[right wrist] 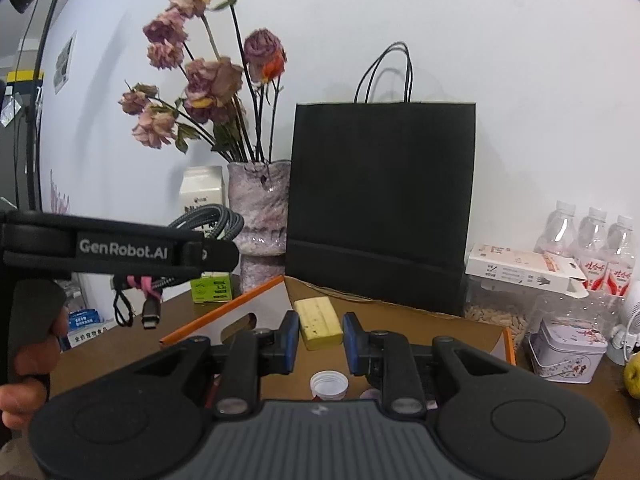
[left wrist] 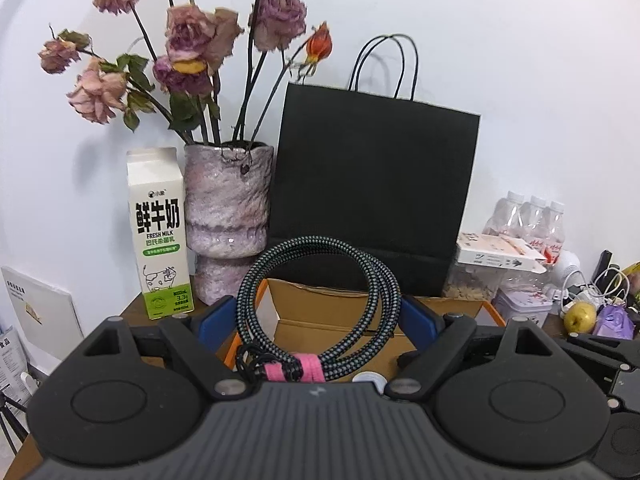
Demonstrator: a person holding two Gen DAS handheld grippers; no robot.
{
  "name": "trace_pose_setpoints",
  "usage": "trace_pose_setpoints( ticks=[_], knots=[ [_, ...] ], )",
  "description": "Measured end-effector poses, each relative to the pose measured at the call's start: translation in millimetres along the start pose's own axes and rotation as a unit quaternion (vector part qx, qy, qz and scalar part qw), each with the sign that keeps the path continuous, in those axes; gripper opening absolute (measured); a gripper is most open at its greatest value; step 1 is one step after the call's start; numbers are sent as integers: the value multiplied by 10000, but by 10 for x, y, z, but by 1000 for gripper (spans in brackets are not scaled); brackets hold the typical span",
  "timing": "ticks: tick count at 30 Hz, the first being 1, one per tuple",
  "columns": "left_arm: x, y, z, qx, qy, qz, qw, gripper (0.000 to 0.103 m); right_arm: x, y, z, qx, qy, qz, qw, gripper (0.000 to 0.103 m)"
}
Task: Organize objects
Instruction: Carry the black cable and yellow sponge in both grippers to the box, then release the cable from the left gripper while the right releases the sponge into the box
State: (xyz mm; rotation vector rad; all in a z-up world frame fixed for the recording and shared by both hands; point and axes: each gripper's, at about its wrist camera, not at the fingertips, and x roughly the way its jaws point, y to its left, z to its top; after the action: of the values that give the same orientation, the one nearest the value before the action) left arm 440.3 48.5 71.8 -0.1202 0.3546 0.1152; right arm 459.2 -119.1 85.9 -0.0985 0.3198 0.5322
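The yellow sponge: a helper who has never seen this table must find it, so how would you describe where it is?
Find the tall black paper bag against the wall. Just before it lies an open cardboard box with an orange edge; the yellow sponge lies inside, near the back. It is the only yellow block there; the white bottle cap nearby is round.

both wrist views toward black bag [left wrist: 374,184]

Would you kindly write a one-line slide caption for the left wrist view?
Left gripper holds a coiled braided cable above an open cardboard box, before a black paper bag.
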Motion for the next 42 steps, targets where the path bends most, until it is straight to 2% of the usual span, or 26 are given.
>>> trace_pose_setpoints(
  ticks=[9,21,35,38,39,40,41,42],
  knots=[
    [352,48,-18,88,267,31,9996,87,373,-66,-37,-1,266,-7,9996,22],
    [801,52,-172,159,750,91,9970,87,676,-126,-127,37,474,-109,9988,22],
    [935,-33,-222,301,676,79,9972,88,792,-117,-203,25,517,-234,9984,23],
    [956,-25,-237,260,672,-8,9974,94,801,-131,-209,66,476,-252,9985,23],
    [949,-19,-238,223,638,-30,9977,103,802,-134,-213,69,465,-260,9986,23],
    [933,-11,-234,194,582,-30,9981,103,801,-136,-218,59,458,-257,9986,25],
    [916,-5,-226,176,542,-27,9984,103,798,-139,-221,75,451,-237,9987,32],
    [902,-2,-218,165,523,-32,9985,103,793,-141,-222,93,434,-227,9988,45]
  ],
)
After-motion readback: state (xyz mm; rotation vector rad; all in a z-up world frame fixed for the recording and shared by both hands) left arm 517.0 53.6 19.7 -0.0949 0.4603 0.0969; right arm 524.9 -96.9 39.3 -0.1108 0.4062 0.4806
